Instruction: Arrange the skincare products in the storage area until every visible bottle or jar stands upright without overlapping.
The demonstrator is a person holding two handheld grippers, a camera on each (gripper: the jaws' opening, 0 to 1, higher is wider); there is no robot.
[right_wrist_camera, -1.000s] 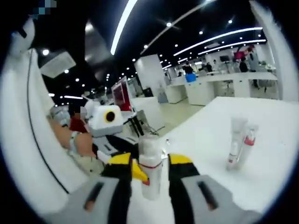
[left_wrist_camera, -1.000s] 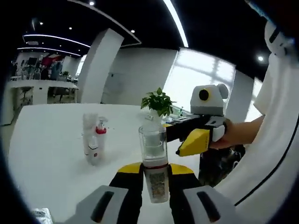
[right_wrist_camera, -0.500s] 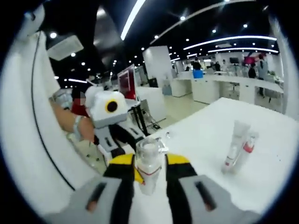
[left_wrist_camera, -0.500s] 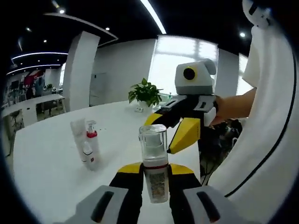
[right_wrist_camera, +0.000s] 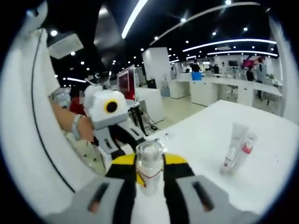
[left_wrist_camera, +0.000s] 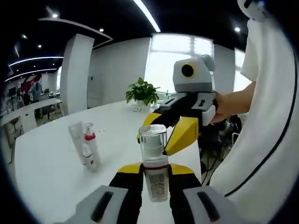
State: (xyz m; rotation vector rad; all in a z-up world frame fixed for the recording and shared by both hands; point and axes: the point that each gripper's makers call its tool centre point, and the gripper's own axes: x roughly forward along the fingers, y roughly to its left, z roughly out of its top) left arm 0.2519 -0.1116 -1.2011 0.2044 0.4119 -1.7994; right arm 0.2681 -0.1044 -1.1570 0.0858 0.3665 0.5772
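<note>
A pump bottle (left_wrist_camera: 153,161) with a clear cap, a red band and a printed label is held above the white table (left_wrist_camera: 51,177). My left gripper (left_wrist_camera: 154,173) is shut on its lower body. My right gripper (left_wrist_camera: 166,131) comes in from the right, its yellow jaws on either side of the clear cap. In the right gripper view that same bottle (right_wrist_camera: 149,167) sits between my right gripper (right_wrist_camera: 149,164) jaws, which touch both of its sides. A white tube (left_wrist_camera: 76,140) and a red-collared pump bottle (left_wrist_camera: 89,148) stand upright side by side on the table.
The tube (right_wrist_camera: 232,145) and the red-collared bottle (right_wrist_camera: 246,148) also stand on the table at the right of the right gripper view. A potted plant (left_wrist_camera: 141,93) is at the table's far end. A person's hand (left_wrist_camera: 230,105) and white sleeve (left_wrist_camera: 271,112) are on the right.
Both hands have shifted and both views swung. My right gripper has come in from beside the bottle to straddle its cap, and its jaws have narrowed onto it. The left grip is unchanged.
</note>
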